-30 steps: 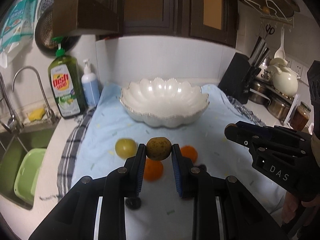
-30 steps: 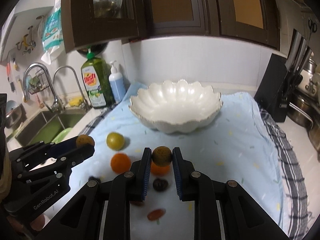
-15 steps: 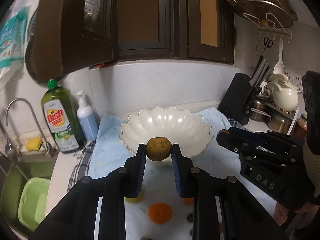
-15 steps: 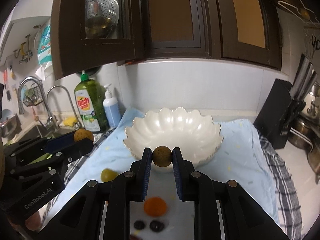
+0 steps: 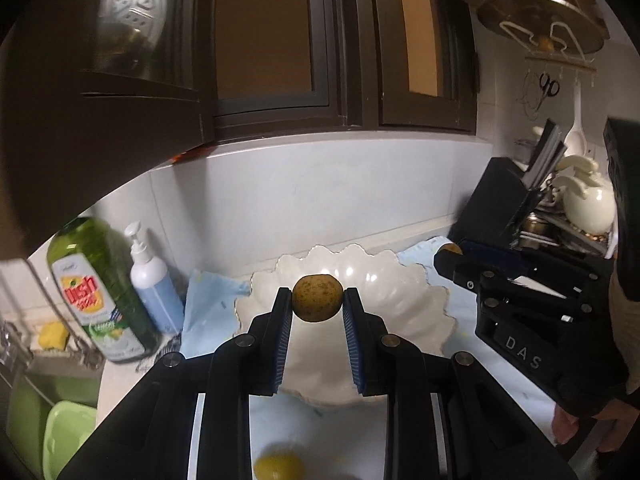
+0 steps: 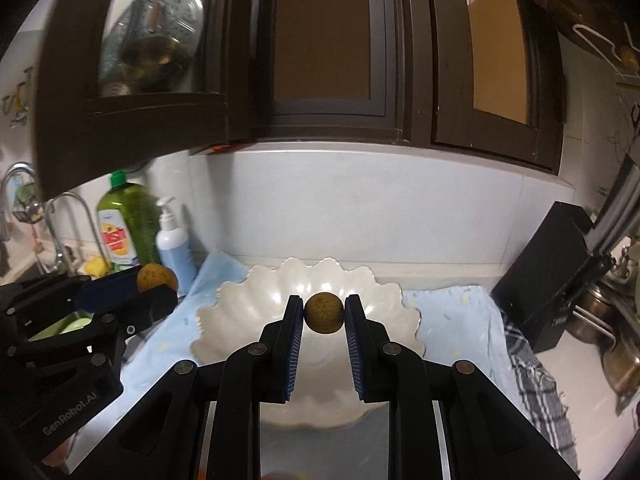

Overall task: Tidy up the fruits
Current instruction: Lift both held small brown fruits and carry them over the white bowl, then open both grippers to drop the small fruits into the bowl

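My left gripper (image 5: 317, 305) is shut on a brownish-yellow speckled fruit (image 5: 317, 298), held above the near side of the white scalloped bowl (image 5: 416, 280). My right gripper (image 6: 323, 313) is shut on a similar brown speckled fruit (image 6: 324, 312), also above the bowl (image 6: 240, 304). Each gripper shows in the other's view: the right one (image 5: 448, 254) at the bowl's right, the left one (image 6: 156, 280) at its left. A yellow-green fruit (image 5: 279, 466) lies on the light blue cloth (image 5: 208, 292) below the left gripper.
A green dish soap bottle (image 5: 94, 292) and a white pump bottle (image 5: 154, 280) stand left of the bowl. A sink with a green basin (image 5: 68, 436) lies far left. A black knife block (image 6: 548, 280) and pots stand at the right. Dark cupboards hang overhead.
Both grippers have risen and moved forward over the bowl with their fruits. The fruits on the cloth have dropped out of sight at the bottom edge.
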The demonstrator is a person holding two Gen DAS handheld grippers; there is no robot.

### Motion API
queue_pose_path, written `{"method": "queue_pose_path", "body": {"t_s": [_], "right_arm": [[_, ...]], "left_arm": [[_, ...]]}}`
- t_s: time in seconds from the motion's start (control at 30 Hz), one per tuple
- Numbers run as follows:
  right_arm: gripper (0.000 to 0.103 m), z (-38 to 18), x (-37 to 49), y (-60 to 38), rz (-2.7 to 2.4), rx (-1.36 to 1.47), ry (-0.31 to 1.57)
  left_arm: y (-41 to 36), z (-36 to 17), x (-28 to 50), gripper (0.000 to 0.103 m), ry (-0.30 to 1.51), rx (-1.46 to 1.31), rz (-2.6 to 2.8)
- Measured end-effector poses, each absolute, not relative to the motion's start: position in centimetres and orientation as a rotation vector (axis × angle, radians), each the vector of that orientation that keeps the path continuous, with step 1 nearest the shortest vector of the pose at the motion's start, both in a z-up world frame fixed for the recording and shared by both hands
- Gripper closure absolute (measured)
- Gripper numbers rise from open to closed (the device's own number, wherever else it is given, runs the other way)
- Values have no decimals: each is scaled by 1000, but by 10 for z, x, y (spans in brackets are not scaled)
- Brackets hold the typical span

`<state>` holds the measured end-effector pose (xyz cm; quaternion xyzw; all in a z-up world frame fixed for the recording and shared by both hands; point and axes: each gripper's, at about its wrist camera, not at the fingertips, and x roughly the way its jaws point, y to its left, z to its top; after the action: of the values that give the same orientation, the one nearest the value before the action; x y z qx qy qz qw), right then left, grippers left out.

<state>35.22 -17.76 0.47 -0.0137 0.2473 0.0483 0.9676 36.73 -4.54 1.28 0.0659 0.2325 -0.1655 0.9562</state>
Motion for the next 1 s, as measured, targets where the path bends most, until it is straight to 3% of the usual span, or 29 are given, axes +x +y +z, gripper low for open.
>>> {"method": "queue_pose_path", "body": {"t_s": [0.53, 1.0], "right_arm": [[80, -45, 472, -201, 91, -29, 753], [80, -88, 517, -204, 100, -40, 926]], "left_arm": [[-78, -30, 494, 77, 713, 155, -381], [-87, -73, 542, 73, 885, 202, -362]]}}
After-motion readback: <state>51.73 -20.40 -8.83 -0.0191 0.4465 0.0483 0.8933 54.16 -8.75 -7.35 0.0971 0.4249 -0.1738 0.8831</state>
